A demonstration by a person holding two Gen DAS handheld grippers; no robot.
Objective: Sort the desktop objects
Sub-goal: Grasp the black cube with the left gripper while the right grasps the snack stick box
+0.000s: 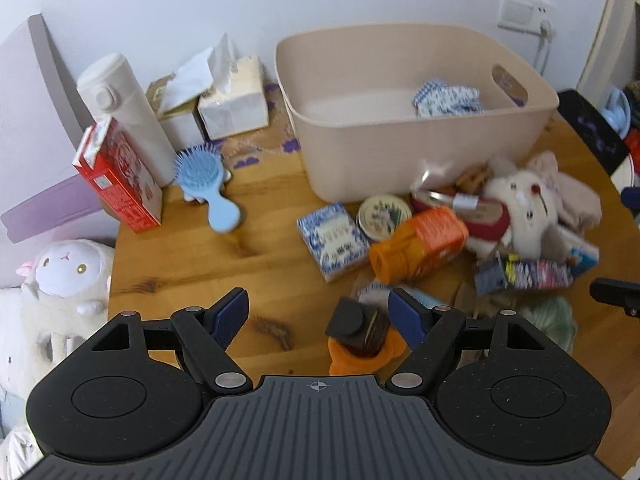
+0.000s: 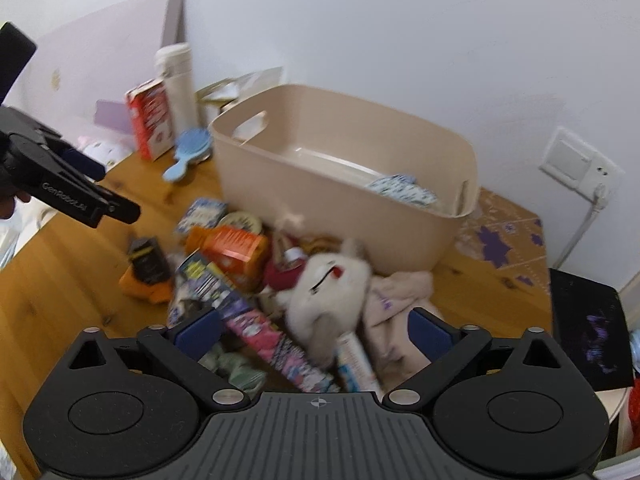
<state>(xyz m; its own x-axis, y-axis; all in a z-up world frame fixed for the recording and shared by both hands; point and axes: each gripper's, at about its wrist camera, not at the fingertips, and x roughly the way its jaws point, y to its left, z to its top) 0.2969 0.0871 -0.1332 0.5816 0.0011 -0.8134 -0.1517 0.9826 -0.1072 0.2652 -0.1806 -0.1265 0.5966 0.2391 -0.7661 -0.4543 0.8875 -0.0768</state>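
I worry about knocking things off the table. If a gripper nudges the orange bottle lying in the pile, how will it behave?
The orange bottle lies on its side and looks round, so it would probably roll. It looks like rigid plastic, likely firm to grip. The blue-patterned packet and plush rabbit beside it may block it.

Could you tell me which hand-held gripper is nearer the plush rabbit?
Right. The right hand-held gripper hangs open just over the rabbit; the left is off beside it, above a dark bottle.

Beige bin [image 1: 400, 152] holds blue-white packet [image 1: 448, 100]; clutter pile [image 1: 440, 236] in front.
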